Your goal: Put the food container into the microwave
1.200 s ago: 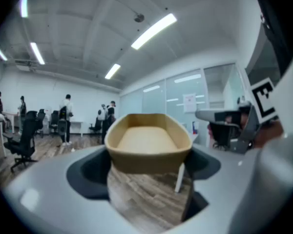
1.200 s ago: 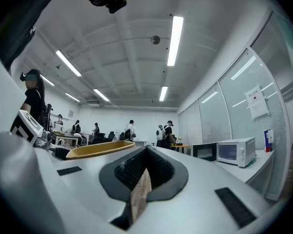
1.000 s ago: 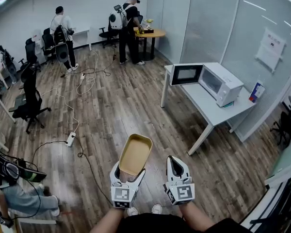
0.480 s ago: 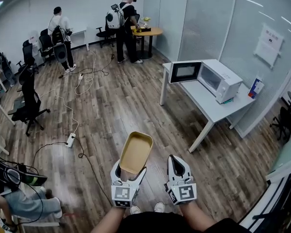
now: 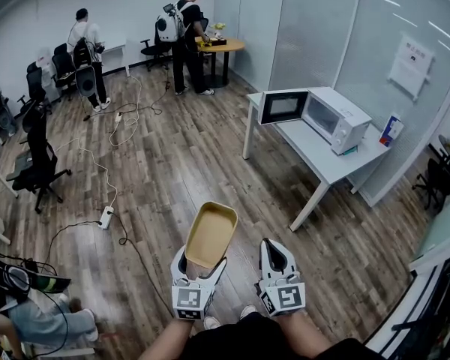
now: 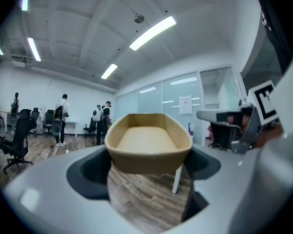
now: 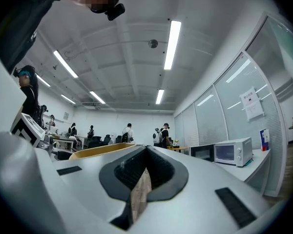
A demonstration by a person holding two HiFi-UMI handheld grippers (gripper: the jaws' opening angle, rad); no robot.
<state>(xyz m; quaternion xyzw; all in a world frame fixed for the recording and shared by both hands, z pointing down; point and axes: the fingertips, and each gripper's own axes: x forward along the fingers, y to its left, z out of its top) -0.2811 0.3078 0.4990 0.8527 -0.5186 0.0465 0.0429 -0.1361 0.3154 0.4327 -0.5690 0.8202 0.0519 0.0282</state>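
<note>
Wood-plank office floor point(image 5: 180, 171) lies between the carrier and the white table point(image 5: 315, 163) by the glass wall. On that table the microwave point(image 5: 341, 122) stands with its door point(image 5: 283, 107) swung open, evidently readied to receive the load, and well apart from both tools. Left gripper point(image 5: 199, 270) is clamped on the near end of the tan food container point(image 5: 210, 235), which juts forward, level and open side up, judged a carrying posture; right gripper point(image 5: 276, 257), just beside it, has its jaws nearly together on nothing.
</note>
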